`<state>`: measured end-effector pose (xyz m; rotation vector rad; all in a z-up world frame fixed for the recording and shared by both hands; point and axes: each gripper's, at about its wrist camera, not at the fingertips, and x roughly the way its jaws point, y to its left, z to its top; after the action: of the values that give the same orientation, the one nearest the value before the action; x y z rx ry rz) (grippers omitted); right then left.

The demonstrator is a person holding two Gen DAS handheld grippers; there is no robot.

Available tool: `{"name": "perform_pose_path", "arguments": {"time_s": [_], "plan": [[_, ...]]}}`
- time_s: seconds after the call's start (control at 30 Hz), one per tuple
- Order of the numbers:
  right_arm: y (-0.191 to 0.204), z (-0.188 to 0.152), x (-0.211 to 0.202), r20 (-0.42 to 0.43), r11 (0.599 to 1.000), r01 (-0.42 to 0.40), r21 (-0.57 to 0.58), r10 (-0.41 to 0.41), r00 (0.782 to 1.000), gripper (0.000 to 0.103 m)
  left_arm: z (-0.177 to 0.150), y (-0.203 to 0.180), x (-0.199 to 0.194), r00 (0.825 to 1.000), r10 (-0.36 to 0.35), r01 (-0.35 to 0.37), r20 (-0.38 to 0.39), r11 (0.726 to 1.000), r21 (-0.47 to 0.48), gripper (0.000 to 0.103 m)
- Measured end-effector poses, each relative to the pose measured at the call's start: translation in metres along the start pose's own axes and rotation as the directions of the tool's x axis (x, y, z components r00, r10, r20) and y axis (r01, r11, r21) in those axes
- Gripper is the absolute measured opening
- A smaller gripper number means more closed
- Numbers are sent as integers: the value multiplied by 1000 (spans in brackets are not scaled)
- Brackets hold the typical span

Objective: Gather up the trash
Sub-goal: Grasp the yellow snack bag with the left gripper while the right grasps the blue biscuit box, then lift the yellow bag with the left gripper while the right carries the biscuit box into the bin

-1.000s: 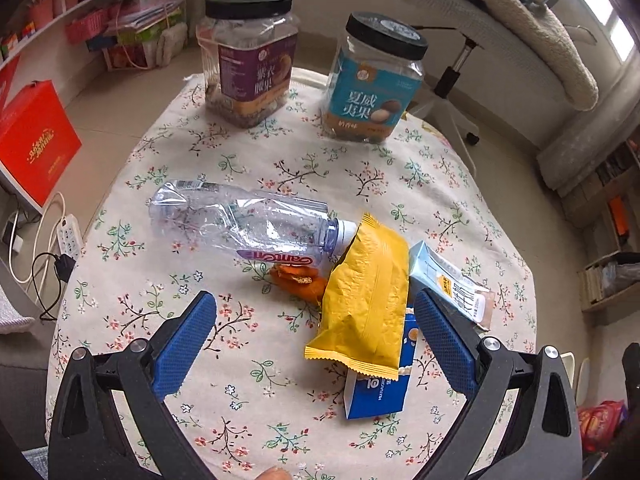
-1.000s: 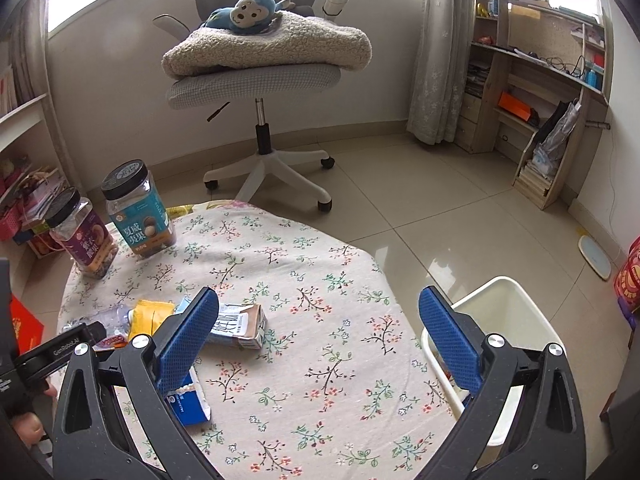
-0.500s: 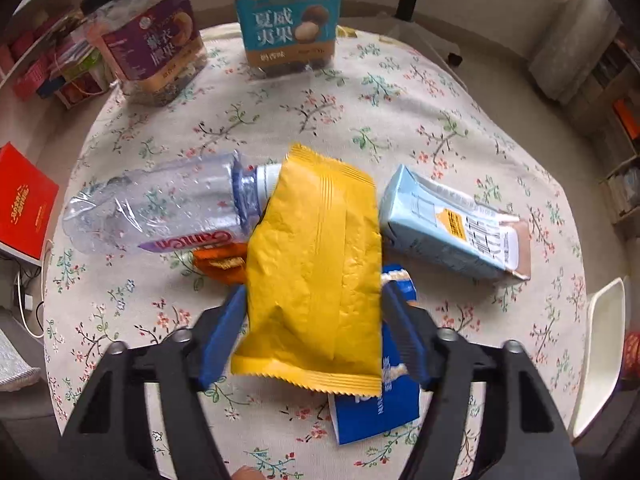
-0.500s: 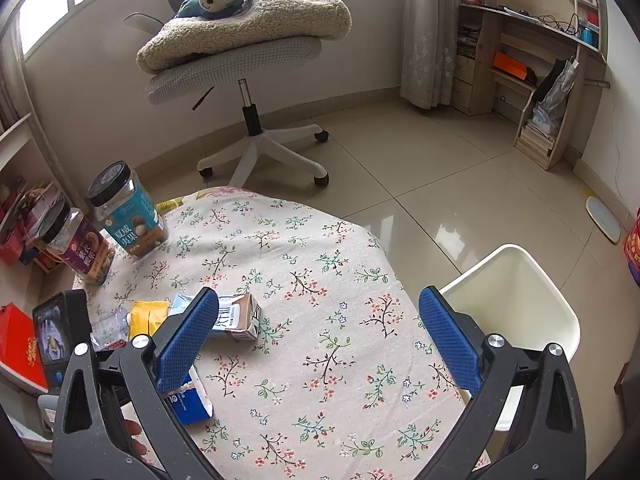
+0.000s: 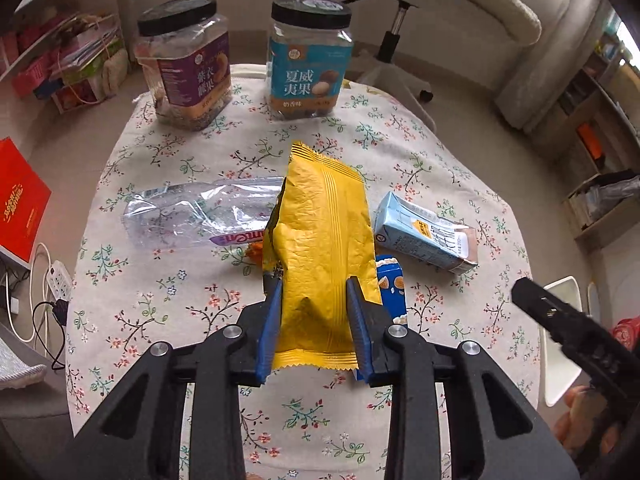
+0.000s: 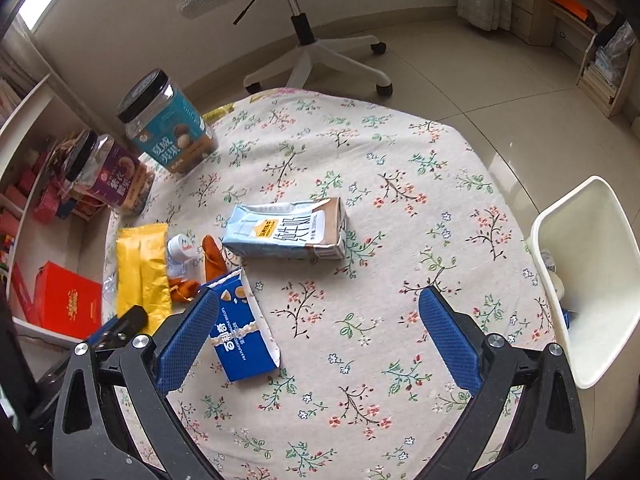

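My left gripper [image 5: 314, 283] has the yellow snack bag [image 5: 324, 240] between its blue pads, which press its lower sides as the jaws are closing. The bag's top stands up off the floral cloth, covering the neck of a crushed clear bottle [image 5: 200, 216]. Around it lie an orange wrapper [image 5: 254, 250], a blue biscuit box [image 5: 392, 288] and a pale blue milk carton [image 5: 424, 236]. My right gripper [image 6: 319, 300] hangs open above the cloth. The biscuit box [image 6: 240, 332] lies by its left finger and the milk carton [image 6: 288, 232] lies farther ahead.
A white bin [image 6: 560, 220] stands off the table's right edge with some items inside. Two black-lidded snack jars, purple [image 5: 188, 64] and blue [image 5: 308, 60], stand at the far side. An office chair [image 6: 304, 40] is beyond the table and a red box [image 5: 20, 208] lies at the left.
My left gripper went from wide open to closed around the yellow bag, whose top has come up off the cloth. My right gripper dropped and tilted down toward the table.
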<state>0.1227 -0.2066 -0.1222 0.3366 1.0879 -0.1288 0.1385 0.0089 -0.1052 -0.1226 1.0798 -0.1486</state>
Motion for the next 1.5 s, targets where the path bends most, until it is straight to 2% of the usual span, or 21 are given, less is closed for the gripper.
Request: {"name": "perform_pose_path", "arguments": {"time_s": [0.17, 0.3, 0.53, 0.73, 0.8, 0.87, 0.93, 1.0, 1.13, 1.27, 1.37, 1.5], "plan": [[26, -10, 27, -64, 998, 0, -62, -4, 998, 96, 6, 24, -39, 995, 24, -20, 101, 999, -37, 32], [47, -19, 47, -84, 990, 39, -135, -51, 995, 96, 10, 46, -58, 987, 59, -49, 150, 997, -66, 32], [76, -31, 68, -89, 964, 69, -258, -95, 991, 96, 11, 70, -63, 987, 59, -42, 150, 993, -114, 32], [79, -37, 89, -154, 961, 61, -270, -105, 982, 95, 10, 69, -63, 987, 57, -41, 151, 993, -108, 32], [80, -39, 93, -170, 960, 50, -274, -99, 980, 87, 9, 69, -62, 987, 62, -47, 151, 994, -103, 32], [78, -40, 95, -198, 963, 22, -267, -77, 977, 66, 9, 69, -62, 987, 61, -47, 148, 994, -100, 32], [78, -39, 89, -185, 964, 14, -265, -65, 981, 55, 9, 69, -62, 987, 66, -51, 148, 994, -100, 32], [76, -38, 82, -193, 970, -37, -241, -10, 981, 54, 9, 69, -61, 986, 71, -56, 148, 993, -102, 32], [74, -30, 53, -150, 971, -113, -211, 82, 985, 54, 8, 68, -61, 985, 83, -69, 149, 993, -100, 32], [70, -16, 17, -52, 964, -187, -191, 180, 982, 54, 7, 64, -61, 984, 89, -77, 153, 993, -86, 32], [66, -7, -2, 24, 961, -203, -187, 211, 977, 54, 6, 59, -61, 982, 97, -87, 164, 994, -70, 32], [63, 0, -21, 113, 964, -173, -204, 199, 974, 54, 3, 50, -62, 977, 108, -101, 186, 994, -45, 32]]}}
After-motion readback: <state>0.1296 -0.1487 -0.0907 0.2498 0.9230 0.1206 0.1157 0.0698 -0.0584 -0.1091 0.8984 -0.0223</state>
